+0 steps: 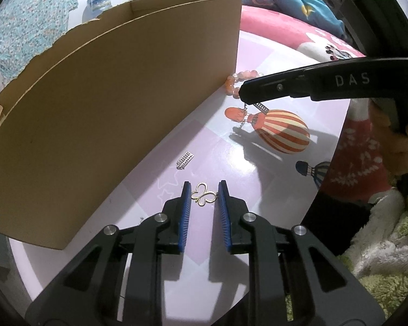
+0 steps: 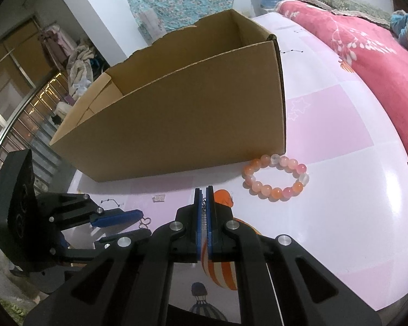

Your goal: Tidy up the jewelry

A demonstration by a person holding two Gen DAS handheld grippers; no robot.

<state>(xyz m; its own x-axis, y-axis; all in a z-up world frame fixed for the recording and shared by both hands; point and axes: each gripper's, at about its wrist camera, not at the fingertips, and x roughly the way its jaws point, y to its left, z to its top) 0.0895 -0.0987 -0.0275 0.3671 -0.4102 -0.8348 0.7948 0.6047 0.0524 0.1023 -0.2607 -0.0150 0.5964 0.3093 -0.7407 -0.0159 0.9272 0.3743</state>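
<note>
Butterfly charm point(image 1: 203, 197) lies between the left hand-held gripper point(image 1: 204, 187) fingertips, jaws apart.
Left wrist view: the thin charm could slip flat on the glossy pink table point(image 1: 272, 62); cardboard box point(image 1: 108, 114) at ten o'clock.
Right wrist view: right hand-held gripper point(image 2: 203, 190) clamped on a silver chain earring point(image 2: 204, 212); bead bracelet point(image 2: 276, 181) at one o'clock, bed point(image 2: 372, 62) beyond.
</note>
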